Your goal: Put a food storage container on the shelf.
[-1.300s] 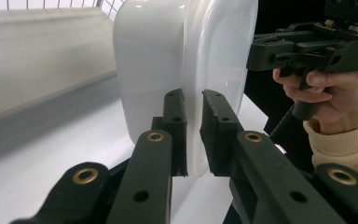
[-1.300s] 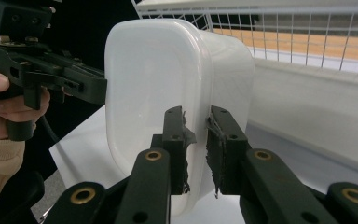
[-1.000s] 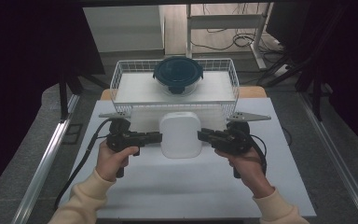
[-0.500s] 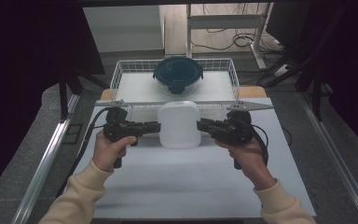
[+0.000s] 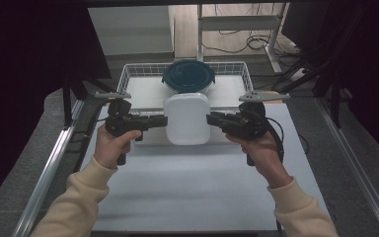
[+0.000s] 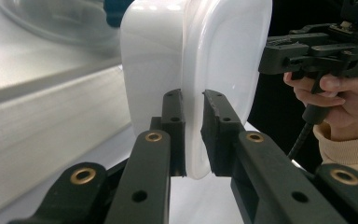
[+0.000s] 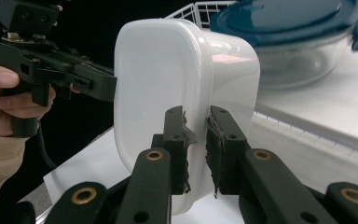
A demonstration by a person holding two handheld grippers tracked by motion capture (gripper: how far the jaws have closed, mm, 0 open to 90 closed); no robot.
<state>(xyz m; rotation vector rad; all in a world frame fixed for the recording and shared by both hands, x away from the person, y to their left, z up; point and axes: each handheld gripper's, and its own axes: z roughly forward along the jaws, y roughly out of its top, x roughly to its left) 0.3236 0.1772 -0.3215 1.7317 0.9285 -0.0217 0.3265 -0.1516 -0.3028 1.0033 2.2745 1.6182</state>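
A white lidded plastic container (image 5: 187, 118) hangs in the air over the far part of the white table, in front of the wire basket. My left gripper (image 5: 164, 120) is shut on the rim at its left side, and my right gripper (image 5: 210, 120) is shut on the rim at its right side. In the left gripper view the jaws pinch the container (image 6: 214, 51) rim between the pads (image 6: 175, 126). In the right gripper view the container (image 7: 168, 70) rim sits clamped between the worn pads (image 7: 179, 135), with the other gripper across from it.
A white wire basket (image 5: 133, 74) stands at the back of the table (image 5: 187, 197) and holds a glass bowl with a dark blue lid (image 5: 188, 76). Metal rails (image 5: 49, 168) run along both table sides. Cables trail from each gripper.
Both grippers have lifted the white container off the table and carried it up and away from the person, toward the basket. The grips stay the same.
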